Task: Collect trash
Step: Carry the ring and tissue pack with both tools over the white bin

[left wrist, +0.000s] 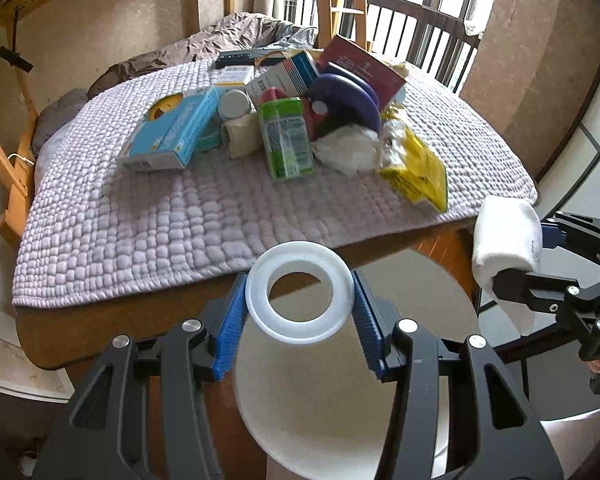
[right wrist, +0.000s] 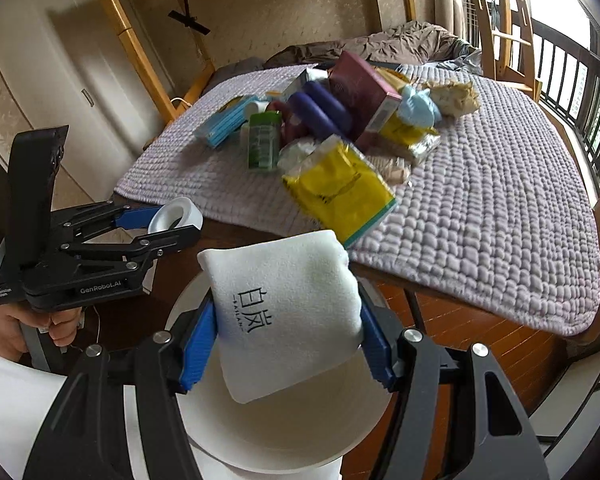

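Note:
My left gripper (left wrist: 300, 300) is shut on a white tape ring (left wrist: 300, 276) and holds it above a white round bin (left wrist: 340, 400) on the floor. My right gripper (right wrist: 287, 332) is shut on a white tissue pack (right wrist: 283, 312) with black print, also over the bin (right wrist: 283, 432). The left gripper with its tape ring (right wrist: 175, 214) shows at the left of the right wrist view. The tissue pack (left wrist: 508, 236) and right gripper show at the right of the left wrist view. A pile of trash (left wrist: 283, 120) lies on the quilted bed cover (left wrist: 139, 232).
The pile holds a blue box (left wrist: 171, 132), a green carton (left wrist: 285, 140), a yellow packet (left wrist: 416, 164), purple rolls (left wrist: 348, 96), a maroon box (left wrist: 360, 68) and crumpled tissue (left wrist: 348, 148). A wooden bed frame (left wrist: 19, 168) stands left, a railing (right wrist: 580, 92) right.

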`<state>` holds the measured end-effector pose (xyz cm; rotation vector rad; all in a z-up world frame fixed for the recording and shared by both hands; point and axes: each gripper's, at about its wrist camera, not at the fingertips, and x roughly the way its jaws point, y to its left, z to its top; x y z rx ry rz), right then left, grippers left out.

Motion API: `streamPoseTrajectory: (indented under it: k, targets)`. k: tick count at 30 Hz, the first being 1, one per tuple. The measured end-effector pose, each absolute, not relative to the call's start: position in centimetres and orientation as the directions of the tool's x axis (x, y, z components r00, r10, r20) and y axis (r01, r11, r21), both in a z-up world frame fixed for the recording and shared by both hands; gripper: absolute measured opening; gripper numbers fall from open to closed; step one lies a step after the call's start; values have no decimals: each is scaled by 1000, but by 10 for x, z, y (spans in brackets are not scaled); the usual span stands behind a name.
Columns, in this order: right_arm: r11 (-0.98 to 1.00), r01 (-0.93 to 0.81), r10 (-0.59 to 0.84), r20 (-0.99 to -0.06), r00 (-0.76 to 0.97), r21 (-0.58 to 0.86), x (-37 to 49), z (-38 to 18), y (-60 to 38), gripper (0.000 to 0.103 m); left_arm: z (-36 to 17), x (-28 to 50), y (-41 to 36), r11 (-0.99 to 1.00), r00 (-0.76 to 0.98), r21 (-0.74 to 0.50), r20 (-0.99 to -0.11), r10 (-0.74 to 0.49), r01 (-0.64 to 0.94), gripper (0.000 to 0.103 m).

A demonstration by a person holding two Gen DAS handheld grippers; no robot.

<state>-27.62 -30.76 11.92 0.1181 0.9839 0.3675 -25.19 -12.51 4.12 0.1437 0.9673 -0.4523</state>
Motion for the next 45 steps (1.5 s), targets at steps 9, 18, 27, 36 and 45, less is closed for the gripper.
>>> streamPoseTrajectory:
  k: [9, 18, 27, 36, 45]
  targets:
    - [929, -250, 362, -804, 472, 272, -280, 110, -304, 62, 33, -262, -127, 890, 454, -90, -834, -313, 447, 52]
    - [925, -250, 371, -818, 440, 285, -279, 97, -299, 62, 22, -267, -127, 887, 427, -97, -849, -310, 452, 52]
    - [926, -249, 366, -833, 415, 283, -277, 78, -293, 62, 10, -268, -129, 887, 403, -95, -865, -298, 451, 52]
    - [931, -231, 355, -847, 397, 282, -281, 51, -283, 62, -4, -267, -131, 890, 383, -81, -882, -273, 448, 52]
    - [933, -207, 354, -851, 388, 294, -288, 30, -279, 62, -16, -264, -138, 891, 365, -69, -896, -253, 448, 52]
